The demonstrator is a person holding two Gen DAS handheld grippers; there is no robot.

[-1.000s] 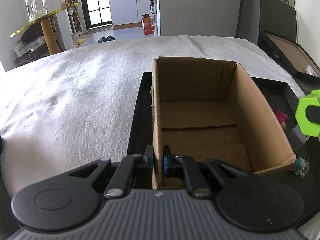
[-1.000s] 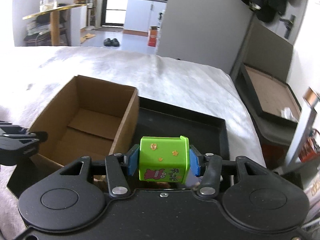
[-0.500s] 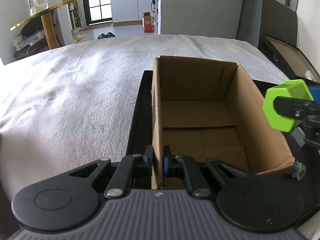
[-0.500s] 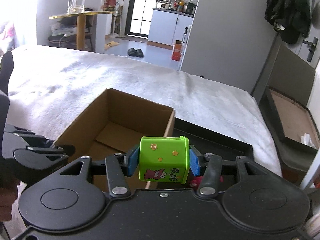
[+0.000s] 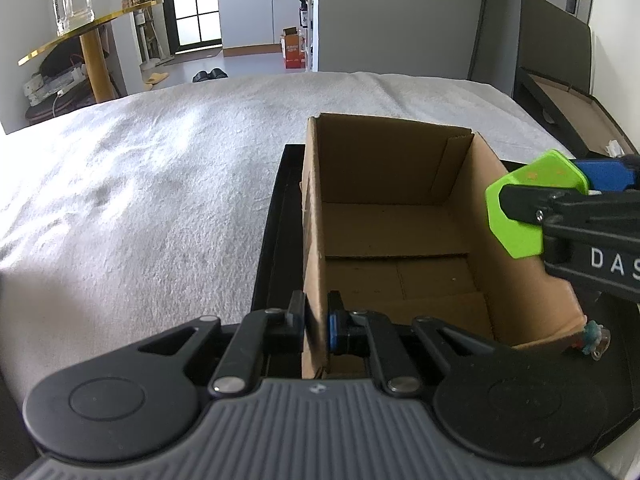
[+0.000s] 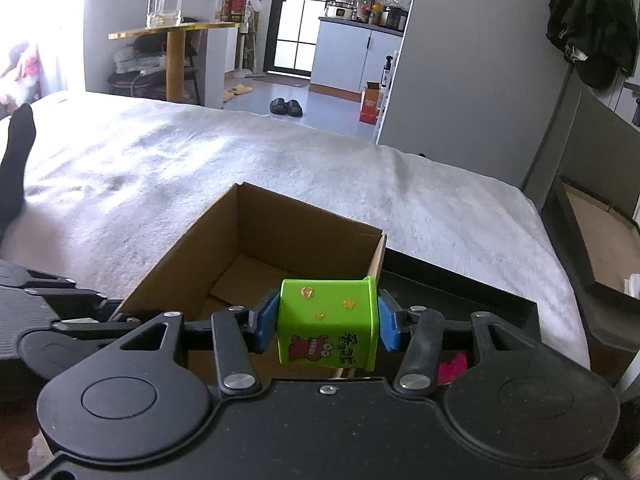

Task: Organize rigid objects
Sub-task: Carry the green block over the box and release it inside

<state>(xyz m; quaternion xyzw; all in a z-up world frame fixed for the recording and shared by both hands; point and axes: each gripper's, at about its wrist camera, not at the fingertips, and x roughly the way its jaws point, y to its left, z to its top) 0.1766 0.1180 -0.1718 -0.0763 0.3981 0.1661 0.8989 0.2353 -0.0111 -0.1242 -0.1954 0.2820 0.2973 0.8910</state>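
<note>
Left wrist view: the left gripper (image 5: 316,322) is clenched on the near wall of the box (image 5: 400,216), one pad outside and one inside, so it looks to be steadying it. The box stands open on a black tray (image 5: 276,220) that lies on a white cover (image 5: 140,200), and its floor is bare cardboard as far as this view shows; nothing has been put in yet. At the right edge the right gripper (image 5: 560,196) comes in just above the box's right wall, carrying a green block (image 5: 516,228). A small trinket (image 5: 594,334) lies on the tray just outside the box's near right corner, not yet collected. Right wrist view: the right gripper (image 6: 328,320) grasps the green block (image 6: 328,322) between its blue pads, the block upright with stars on top and a cartoon on its near face. It hangs over the near right part of the box (image 6: 256,256), by the right wall's rim, with the open inside ahead and to the left. A pink thing (image 6: 452,364) shows on the tray (image 6: 460,292) behind the right finger, too hidden to name. By my reading the task is at an early stage: the first item is held above the box and not yet dropped, and at least the trinket and the pink thing remain to be gathered afterwards.
</note>
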